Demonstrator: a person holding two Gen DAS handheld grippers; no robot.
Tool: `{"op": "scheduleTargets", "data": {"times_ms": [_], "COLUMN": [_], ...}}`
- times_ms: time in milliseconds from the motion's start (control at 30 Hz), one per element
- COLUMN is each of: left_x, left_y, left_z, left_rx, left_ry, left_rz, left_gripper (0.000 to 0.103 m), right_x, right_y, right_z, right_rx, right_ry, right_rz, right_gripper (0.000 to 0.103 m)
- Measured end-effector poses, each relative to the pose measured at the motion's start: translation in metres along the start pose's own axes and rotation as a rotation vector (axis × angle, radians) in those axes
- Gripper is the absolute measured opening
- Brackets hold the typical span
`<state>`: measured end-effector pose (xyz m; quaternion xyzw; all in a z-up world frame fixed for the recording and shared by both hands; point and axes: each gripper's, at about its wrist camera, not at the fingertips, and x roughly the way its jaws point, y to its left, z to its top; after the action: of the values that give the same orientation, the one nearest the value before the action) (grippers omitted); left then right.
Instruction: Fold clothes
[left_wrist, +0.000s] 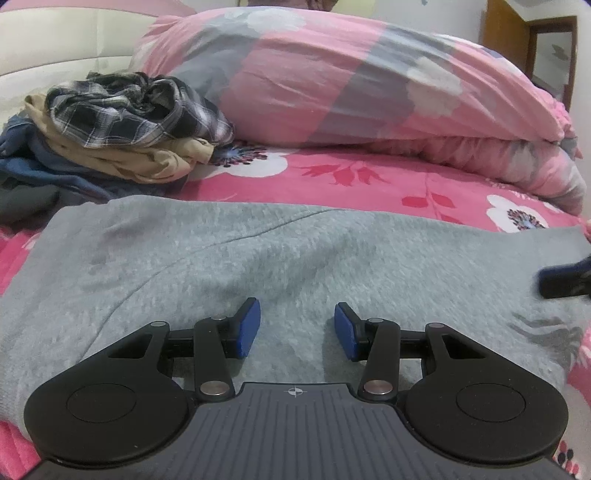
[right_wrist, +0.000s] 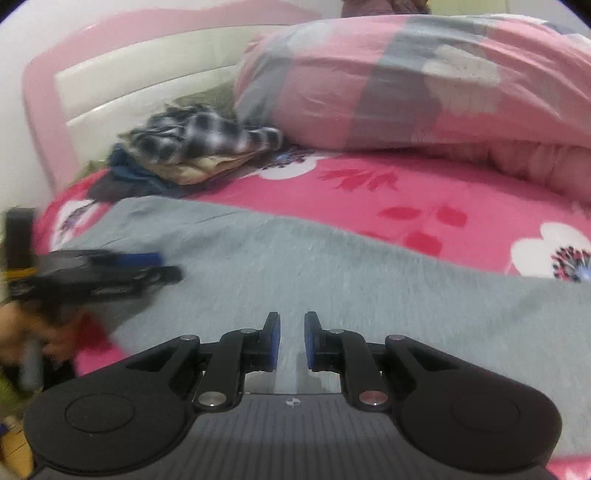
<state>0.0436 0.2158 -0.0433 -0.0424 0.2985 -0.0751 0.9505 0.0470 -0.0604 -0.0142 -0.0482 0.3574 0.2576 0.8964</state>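
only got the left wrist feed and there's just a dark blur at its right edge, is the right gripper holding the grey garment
Observer: No. The right gripper is over the grey garment, its jaws a narrow gap apart with nothing between them.
Operator: ok, where does my left one sit from there
Observer: In the right wrist view the left gripper is off to the left over the same garment, well apart from the right one, though blurred.
Operator: anything behind the plaid pile
Observer: An olive cloth shows between the plaid shirt and the headboard.
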Motion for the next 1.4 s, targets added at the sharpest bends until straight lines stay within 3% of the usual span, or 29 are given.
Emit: {"op": "scheduleTargets", "data": {"times_ms": [100, 233, 300, 400, 467, 533, 633, 733, 800, 1000, 1133, 1233, 1333, 1400], "left_x": [-0.001, -0.019, -0.021, 0.004, 0.029, 0.042, 0.054, 0.062, 0.065, 0.07, 0.076, 0.076, 0.078, 0.077], "left_y": [0.006, 0.002, -0.006, -0.011, -0.006, 0.011, 0.039, 0.061, 0.069, 0.056, 0.052, 0.053, 0.054, 0.056], "left_z": [0.0, 0.004, 0.012, 0.028, 0.035, 0.04, 0.047, 0.048, 0.046, 0.048, 0.051, 0.046, 0.042, 0.041], "left_rx": [-0.019, 0.011, 0.033, -0.024, -0.061, -0.11, -0.203, -0.272, -0.293, -0.222, -0.227, -0.226, -0.216, -0.214], "left_ry": [-0.01, -0.107, -0.14, -0.084, -0.036, -0.028, -0.025, -0.029, -0.037, -0.038, -0.039, -0.043, -0.047, -0.051], "left_rz": [-0.012, -0.038, -0.096, -0.137, -0.096, -0.051, -0.015, 0.013, 0.023, 0.075, 0.069, 0.069, 0.077, 0.078], "left_gripper": [0.044, 0.044, 0.045, 0.045, 0.042, 0.033, 0.033, 0.033, 0.033, 0.034, 0.034, 0.034, 0.035, 0.035], "right_x": [0.024, -0.02, -0.035, -0.033, -0.018, 0.001, 0.004, -0.026, -0.04, -0.036, -0.024, -0.073, -0.098, -0.1], "right_y": [0.001, -0.012, -0.021, -0.029, -0.038, -0.047, -0.061, -0.063, -0.066, -0.095, -0.135, -0.149, -0.156, -0.165], "right_z": [-0.023, -0.065, -0.06, -0.033, -0.021, -0.019, -0.051, -0.078, -0.075, -0.029, -0.071, -0.101, -0.096, -0.078], "right_rx": [-0.012, 0.033, 0.056, 0.037, 0.044, 0.059, 0.102, 0.115, 0.115, 0.043, 0.084, 0.189, 0.152, 0.134], "right_ry": [0.058, -0.031, -0.03, -0.096, -0.122, -0.101, -0.06, -0.083, -0.071, -0.186, -0.083, -0.118, -0.091, -0.142], "right_rz": [-0.026, 0.029, 0.05, -0.028, -0.063, -0.102, -0.109, -0.085, -0.064, -0.204, -0.307, -0.252, -0.298, -0.34], "right_gripper": [0.015, 0.015, 0.015, 0.015, 0.015, 0.015, 0.015, 0.015, 0.015, 0.016, 0.016, 0.016, 0.017, 0.017]}}
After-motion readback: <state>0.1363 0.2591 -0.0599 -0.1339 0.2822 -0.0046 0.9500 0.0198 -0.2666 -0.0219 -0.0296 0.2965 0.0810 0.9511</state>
